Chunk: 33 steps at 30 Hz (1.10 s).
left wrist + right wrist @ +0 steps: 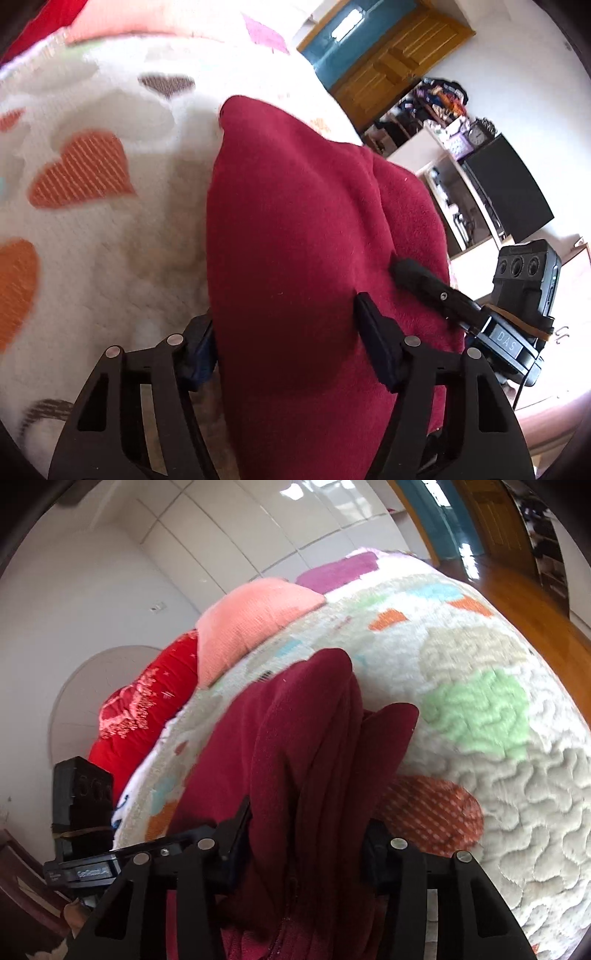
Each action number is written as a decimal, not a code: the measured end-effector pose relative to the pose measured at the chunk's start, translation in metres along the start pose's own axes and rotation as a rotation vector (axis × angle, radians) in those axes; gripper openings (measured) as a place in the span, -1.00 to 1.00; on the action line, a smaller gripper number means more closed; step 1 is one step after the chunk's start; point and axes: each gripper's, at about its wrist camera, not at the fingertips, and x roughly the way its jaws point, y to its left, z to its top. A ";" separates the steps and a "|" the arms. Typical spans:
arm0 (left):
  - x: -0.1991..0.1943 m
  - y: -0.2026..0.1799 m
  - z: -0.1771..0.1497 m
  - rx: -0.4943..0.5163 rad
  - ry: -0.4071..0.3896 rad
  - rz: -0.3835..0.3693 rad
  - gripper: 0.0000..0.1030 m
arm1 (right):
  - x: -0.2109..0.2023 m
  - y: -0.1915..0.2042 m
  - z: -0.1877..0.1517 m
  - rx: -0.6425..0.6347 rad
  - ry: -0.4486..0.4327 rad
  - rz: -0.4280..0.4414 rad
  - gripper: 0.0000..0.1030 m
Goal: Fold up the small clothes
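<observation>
The maroon garment (pixel 295 229) lies bunched on the heart-patterned blanket (pixel 92 206), running from 6 toward 12 o'clock in both views; the left gripper (pixel 286 343) has its jaws closed onto the cloth's thick fold; the right gripper (pixel 306 834) likewise clamps gathered folds (pixel 314 746); at 4 o'clock in the left view, its body reads "DAS".
</observation>
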 end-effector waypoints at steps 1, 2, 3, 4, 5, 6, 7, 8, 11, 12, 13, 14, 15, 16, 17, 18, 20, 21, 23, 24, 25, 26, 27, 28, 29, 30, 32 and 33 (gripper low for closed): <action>-0.011 0.000 0.005 0.011 -0.029 0.020 0.30 | 0.001 0.008 0.005 -0.010 -0.002 0.018 -0.10; -0.019 0.001 0.009 0.021 -0.048 0.037 0.30 | 0.003 0.013 0.008 -0.017 -0.005 0.029 -0.10; -0.027 0.003 0.013 0.031 -0.065 0.055 0.30 | 0.007 0.020 0.012 -0.029 -0.010 0.041 -0.10; -0.035 0.007 0.019 0.036 -0.081 0.081 0.30 | 0.012 0.026 0.016 -0.038 -0.013 0.047 -0.10; -0.039 0.012 0.023 0.033 -0.089 0.099 0.30 | 0.020 0.034 0.020 -0.050 -0.014 0.057 -0.10; -0.042 0.018 0.026 0.024 -0.096 0.116 0.30 | 0.029 0.041 0.024 -0.053 -0.014 0.072 -0.10; -0.044 0.028 0.030 0.005 -0.101 0.134 0.30 | 0.035 0.044 0.027 -0.048 -0.016 0.083 -0.10; -0.043 0.036 0.033 -0.013 -0.101 0.148 0.30 | 0.048 0.048 0.031 -0.034 -0.015 0.102 -0.10; -0.029 0.063 0.034 -0.058 -0.057 0.237 0.31 | 0.086 0.049 0.037 -0.057 0.045 0.022 0.05; -0.023 0.071 0.033 -0.068 -0.038 0.242 0.32 | 0.094 0.050 0.036 -0.068 0.072 -0.025 0.05; -0.023 0.073 0.030 -0.070 -0.042 0.232 0.39 | 0.098 0.051 0.035 -0.079 0.083 -0.052 0.05; -0.024 0.072 0.028 -0.062 -0.054 0.228 0.41 | 0.095 0.053 0.035 -0.100 0.079 -0.058 0.05; -0.025 0.070 0.027 -0.044 -0.063 0.243 0.43 | 0.090 0.055 0.034 -0.112 0.071 -0.066 0.05; -0.026 0.069 0.026 -0.029 -0.070 0.260 0.45 | 0.079 0.061 0.034 -0.148 0.047 -0.094 0.05; -0.025 0.067 0.026 -0.020 -0.074 0.268 0.46 | 0.070 0.066 0.034 -0.179 0.025 -0.106 0.05; -0.021 0.064 0.027 -0.017 -0.075 0.275 0.48 | 0.060 0.076 0.034 -0.228 0.002 -0.112 0.02; -0.018 0.062 0.027 -0.019 -0.081 0.285 0.52 | 0.052 0.094 0.033 -0.312 0.005 -0.111 -0.13; -0.017 0.061 0.027 -0.019 -0.084 0.290 0.52 | 0.051 0.105 0.030 -0.363 0.019 -0.112 -0.20; -0.015 0.060 0.026 -0.022 -0.092 0.294 0.52 | 0.056 0.118 0.020 -0.425 0.045 -0.109 -0.30; -0.015 0.062 0.026 -0.026 -0.096 0.298 0.52 | 0.062 0.120 0.016 -0.444 0.067 -0.122 -0.37; -0.016 0.062 0.025 -0.027 -0.102 0.301 0.52 | 0.068 0.119 0.013 -0.456 0.082 -0.149 -0.40; -0.017 0.061 0.024 -0.024 -0.105 0.304 0.52 | 0.077 0.115 0.006 -0.471 0.090 -0.217 -0.41; -0.017 0.059 0.023 -0.016 -0.106 0.312 0.52 | 0.080 0.109 0.003 -0.468 0.095 -0.241 -0.41; -0.020 0.059 0.020 -0.002 -0.112 0.326 0.52 | 0.085 0.102 -0.002 -0.450 0.098 -0.247 -0.40; -0.022 0.057 0.018 0.010 -0.122 0.342 0.52 | 0.086 0.097 -0.004 -0.436 0.091 -0.244 -0.40; -0.020 0.052 0.016 0.018 -0.129 0.357 0.52 | 0.087 0.095 -0.004 -0.427 0.081 -0.241 -0.39; -0.022 0.046 0.013 0.035 -0.145 0.386 0.52 | 0.083 0.095 -0.004 -0.413 0.076 -0.237 -0.39; -0.025 0.042 0.011 0.041 -0.152 0.402 0.52 | 0.080 0.096 -0.003 -0.407 0.072 -0.233 -0.39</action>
